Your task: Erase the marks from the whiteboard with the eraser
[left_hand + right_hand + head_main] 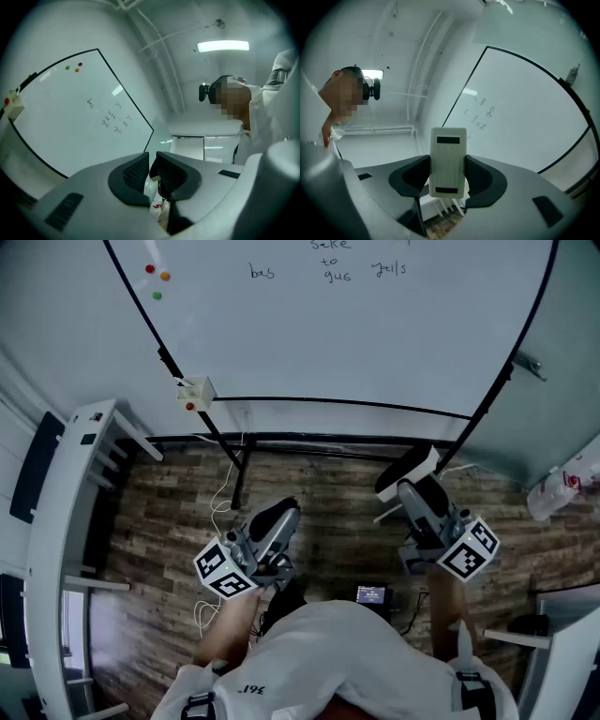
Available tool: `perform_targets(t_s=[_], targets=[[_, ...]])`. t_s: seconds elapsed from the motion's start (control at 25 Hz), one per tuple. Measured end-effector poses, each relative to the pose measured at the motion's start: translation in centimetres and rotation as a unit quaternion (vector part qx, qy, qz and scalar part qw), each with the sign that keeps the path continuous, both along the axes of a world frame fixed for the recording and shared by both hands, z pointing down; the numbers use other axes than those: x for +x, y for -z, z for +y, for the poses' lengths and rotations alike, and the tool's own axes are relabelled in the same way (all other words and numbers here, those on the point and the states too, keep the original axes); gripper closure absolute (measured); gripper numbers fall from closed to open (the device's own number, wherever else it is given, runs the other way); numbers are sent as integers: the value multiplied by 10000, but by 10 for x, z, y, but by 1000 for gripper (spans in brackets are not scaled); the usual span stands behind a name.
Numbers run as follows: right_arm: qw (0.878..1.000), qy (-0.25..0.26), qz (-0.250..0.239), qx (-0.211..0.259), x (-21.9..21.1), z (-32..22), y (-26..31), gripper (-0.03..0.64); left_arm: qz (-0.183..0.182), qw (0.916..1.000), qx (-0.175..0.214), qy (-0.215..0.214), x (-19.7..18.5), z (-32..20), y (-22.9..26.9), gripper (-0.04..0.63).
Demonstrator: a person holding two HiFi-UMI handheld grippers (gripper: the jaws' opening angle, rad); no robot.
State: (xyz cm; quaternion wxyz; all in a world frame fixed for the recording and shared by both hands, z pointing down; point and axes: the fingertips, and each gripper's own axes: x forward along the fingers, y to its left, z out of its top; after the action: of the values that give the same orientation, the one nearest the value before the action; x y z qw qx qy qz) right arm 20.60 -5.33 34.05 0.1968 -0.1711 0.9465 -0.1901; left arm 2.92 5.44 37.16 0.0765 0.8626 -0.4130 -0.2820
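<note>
Head view: the glossy whiteboard carries all its handwritten marks up top, so by my reckoning no wiping has begun. The right gripper hangs low over the wood-plank floor with the eraser, well short of the board. The left gripper hangs beside it.

Left gripper view: the dark, ribbed fingers are nearly together, with only a slit between them and nothing in it.

Right gripper view: the fingers clamp the sides of a pale, rounded rectangular block with a ridged face and two dark slots. That's the eraser.
</note>
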Motion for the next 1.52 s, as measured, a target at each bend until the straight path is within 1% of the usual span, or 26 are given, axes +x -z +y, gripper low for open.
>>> perform_targets(t_s=[0.2, 0.44, 0.76, 1.0, 1.12, 1.28, 1.52], targets=[[9999, -25, 102, 34, -30, -14, -1, 368, 39, 10000, -56, 63, -31, -13, -6, 540], [9992, -173, 319, 162, -82, -50, 5, 368, 46, 10000, -3, -65, -83, -56, -4, 541], [9938, -863, 496, 495, -151, -109, 33, 368, -328, 9986, 148, -381, -156, -110, 16, 540], [9841, -1253, 854, 929, -198, -140, 55, 370, -489, 9971, 231, -540, -204, -137, 22, 540], [9801, -1309, 988, 1118, -218, -153, 66, 370, -496, 9968, 249, -571, -219, -147, 21, 540], [9736, -1399, 1183, 1363, -235, -177, 82, 370, -509, 9968, 257, -560, -227, -161, 23, 540], [9614, -1545, 1414, 1785, -250, -217, 112, 371, -510, 9978, 318, -294, -235, -185, 33, 540]])
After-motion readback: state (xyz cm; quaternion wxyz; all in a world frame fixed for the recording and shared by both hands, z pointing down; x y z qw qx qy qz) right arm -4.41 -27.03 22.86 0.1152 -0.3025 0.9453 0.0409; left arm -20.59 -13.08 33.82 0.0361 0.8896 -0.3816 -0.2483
